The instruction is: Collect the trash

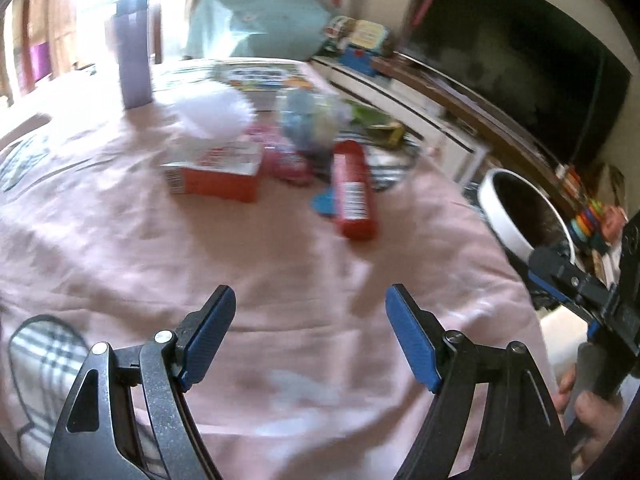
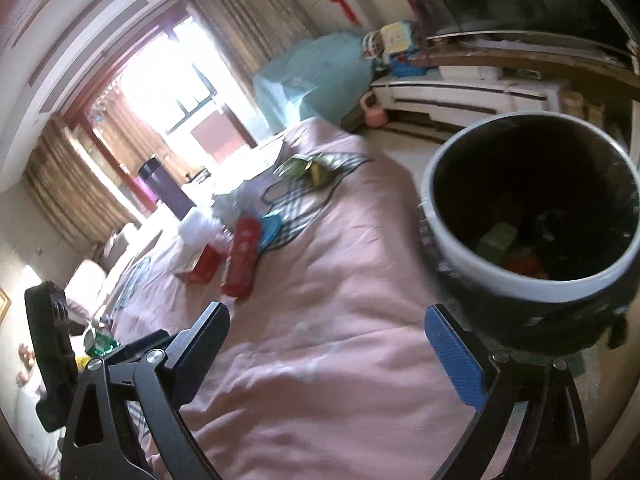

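Trash lies in a heap on the pink bedcover [image 1: 200, 256]: a red tube [image 1: 354, 190], an orange box [image 1: 216, 176], a white crumpled wad [image 1: 216, 112], a pink packet [image 1: 288, 164], a blue disc [image 1: 322, 204] and green wrappers [image 1: 380, 128]. My left gripper [image 1: 310, 300] hovers open over bare cover, short of the heap, with nothing between its fingers. My right gripper [image 2: 326, 316] is wide open and empty, just left of the white-rimmed bin [image 2: 460, 256]. Green and orange pieces lie inside the bin. The red tube [image 2: 242, 256] is farther ahead on the bed.
A purple bottle [image 1: 134, 52] stands upright behind the heap. The bin [image 1: 504, 216] sits off the bed's right edge, with a low white cabinet [image 1: 420, 108] and a dark screen [image 1: 520, 60] beyond. A hand [image 1: 592, 420] holds the right tool's handle at the lower right.
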`<state>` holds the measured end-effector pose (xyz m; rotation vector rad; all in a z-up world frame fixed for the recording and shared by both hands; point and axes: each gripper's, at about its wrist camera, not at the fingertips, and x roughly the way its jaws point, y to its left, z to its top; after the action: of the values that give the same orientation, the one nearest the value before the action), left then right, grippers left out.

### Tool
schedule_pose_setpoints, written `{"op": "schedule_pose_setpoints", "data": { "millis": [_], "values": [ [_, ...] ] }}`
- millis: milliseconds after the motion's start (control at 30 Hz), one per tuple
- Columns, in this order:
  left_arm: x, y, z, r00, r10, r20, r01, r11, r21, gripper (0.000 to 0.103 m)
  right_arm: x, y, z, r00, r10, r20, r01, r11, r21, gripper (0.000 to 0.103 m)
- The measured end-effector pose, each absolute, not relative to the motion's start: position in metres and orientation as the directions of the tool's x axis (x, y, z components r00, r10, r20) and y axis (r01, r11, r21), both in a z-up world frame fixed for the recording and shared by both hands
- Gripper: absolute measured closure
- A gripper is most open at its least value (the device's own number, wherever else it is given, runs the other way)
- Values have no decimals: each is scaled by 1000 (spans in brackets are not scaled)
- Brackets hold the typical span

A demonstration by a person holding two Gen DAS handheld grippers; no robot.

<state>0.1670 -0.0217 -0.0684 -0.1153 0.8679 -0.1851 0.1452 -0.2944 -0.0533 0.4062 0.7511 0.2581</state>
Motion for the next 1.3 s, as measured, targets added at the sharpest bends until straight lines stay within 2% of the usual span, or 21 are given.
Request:
{"op": "schedule_pose_setpoints", "data": {
  "millis": [400, 1067, 1200, 1300],
  "values": [
    [197, 30, -69, 641, -138, -755, 27, 987, -157, 15, 170, -237, -56, 654, 431, -622, -165, 884, 438, 4],
    [269, 27, -83, 623, -67, -779, 16, 997, -73, 14, 240, -198, -75, 568, 481, -668, -193, 867, 460, 5],
    [282, 27, -92, 606, -66, -793, 21, 998, -67, 12, 252, -193, -82, 543, 484, -686, -192, 867, 460, 10],
    [288, 26, -97, 596, -77, -800, 28, 997, -75, 12, 256, -189, -86, 531, 481, -697, -200, 871, 448, 17]
  ]
}}
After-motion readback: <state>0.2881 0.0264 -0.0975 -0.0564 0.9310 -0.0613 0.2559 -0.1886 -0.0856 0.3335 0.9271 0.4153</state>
